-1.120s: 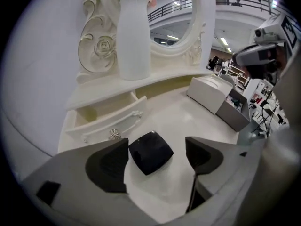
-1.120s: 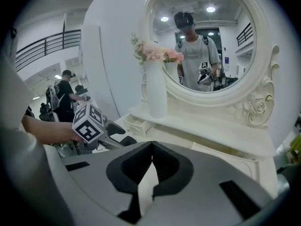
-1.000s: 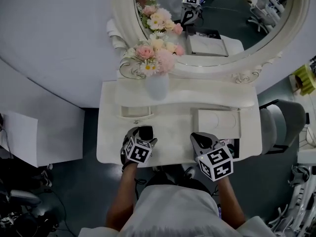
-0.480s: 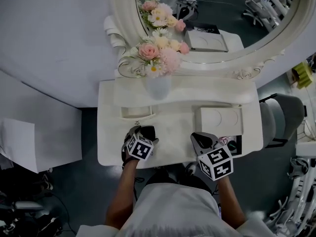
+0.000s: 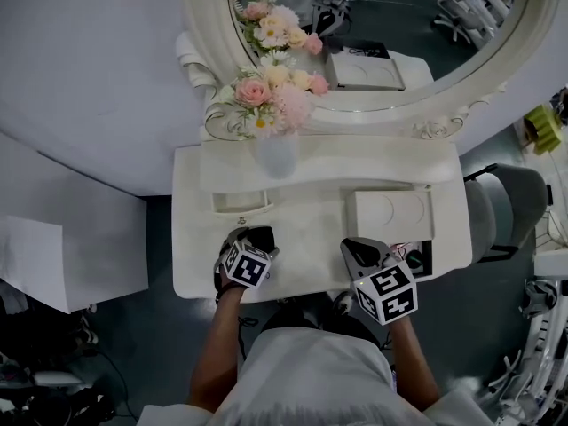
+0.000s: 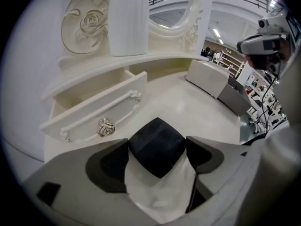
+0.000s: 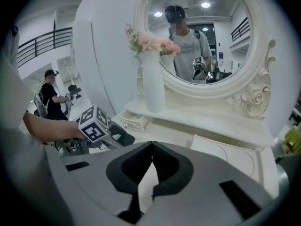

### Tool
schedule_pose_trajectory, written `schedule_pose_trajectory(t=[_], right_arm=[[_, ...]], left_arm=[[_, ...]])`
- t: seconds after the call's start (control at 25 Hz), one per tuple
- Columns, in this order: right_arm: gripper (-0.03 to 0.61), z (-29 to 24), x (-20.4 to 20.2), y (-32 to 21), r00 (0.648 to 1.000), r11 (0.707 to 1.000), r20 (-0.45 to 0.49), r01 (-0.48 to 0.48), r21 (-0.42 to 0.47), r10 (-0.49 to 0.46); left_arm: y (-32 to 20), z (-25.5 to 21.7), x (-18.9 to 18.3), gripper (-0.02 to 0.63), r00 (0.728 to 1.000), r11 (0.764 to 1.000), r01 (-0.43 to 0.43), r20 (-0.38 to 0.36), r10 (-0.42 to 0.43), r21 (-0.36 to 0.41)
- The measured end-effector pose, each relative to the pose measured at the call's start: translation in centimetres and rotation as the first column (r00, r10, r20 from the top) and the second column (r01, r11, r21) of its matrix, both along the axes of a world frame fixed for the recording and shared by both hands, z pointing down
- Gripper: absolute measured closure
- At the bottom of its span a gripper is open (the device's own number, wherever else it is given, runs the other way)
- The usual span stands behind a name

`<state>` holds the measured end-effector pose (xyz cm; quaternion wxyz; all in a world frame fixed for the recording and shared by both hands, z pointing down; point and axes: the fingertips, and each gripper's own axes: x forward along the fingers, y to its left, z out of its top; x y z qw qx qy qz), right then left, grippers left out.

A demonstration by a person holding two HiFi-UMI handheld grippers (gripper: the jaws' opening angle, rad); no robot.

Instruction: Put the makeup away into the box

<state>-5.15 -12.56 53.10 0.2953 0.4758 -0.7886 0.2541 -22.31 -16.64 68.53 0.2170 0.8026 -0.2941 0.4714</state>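
A black square compact (image 6: 157,142) lies on the cream dressing table (image 5: 311,238) in front of the open drawer. My left gripper (image 6: 157,155) points steeply down over it. Its jaws have just been closing, and the pads meet two opposite corners of the compact. In the head view the left gripper (image 5: 255,238) is at the table's front left. The cream box (image 5: 389,215) stands closed at the right, also in the left gripper view as the box (image 6: 207,76). My right gripper (image 5: 361,252) hovers in front of it, and the right gripper (image 7: 151,161) is shut with nothing between its pads.
A small drawer (image 6: 94,112) with a metal knob stands pulled out at the back left. A white vase (image 5: 277,153) of pink flowers stands before the oval mirror (image 5: 399,25). A dark tray (image 5: 417,260) sits at the front right edge, a grey chair (image 5: 506,211) beyond it.
The left gripper has sunk slightly onto the compact. The right gripper has stayed where it was. The head view has shifted a little.
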Motion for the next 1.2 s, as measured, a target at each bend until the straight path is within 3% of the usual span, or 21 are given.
schedule_pose_trajectory(t=[0.32,0.68,0.92,1.2], right_arm=[[0.577,-0.7,3.5,1.3,0.999,0.999,0.013,-0.041,0.024,0.040],[0.577,-2.4,8.4,3.2,0.996,0.994,0.021,-0.084,0.072,0.082],[0.577,-2.9,12.8,5.5,0.990,0.987,0.021,-0.138,0.085,0.137],[0.577,-3.0,17.9,8.3,0.979,0.975,0.020,-0.202,0.090,0.201]], left_arm=[[0.7,-2.0,2.4,0.207,1.000,0.999,-0.005,-0.007,0.005,0.039],[2.2,-7.2,11.1,0.209,0.988,0.984,-0.128,-0.073,0.138,0.122],[5.3,-10.1,19.7,0.209,0.955,0.970,-0.209,-0.188,0.230,0.125],[10.8,-9.8,28.8,0.209,0.900,0.913,-0.390,-0.160,0.406,0.119]])
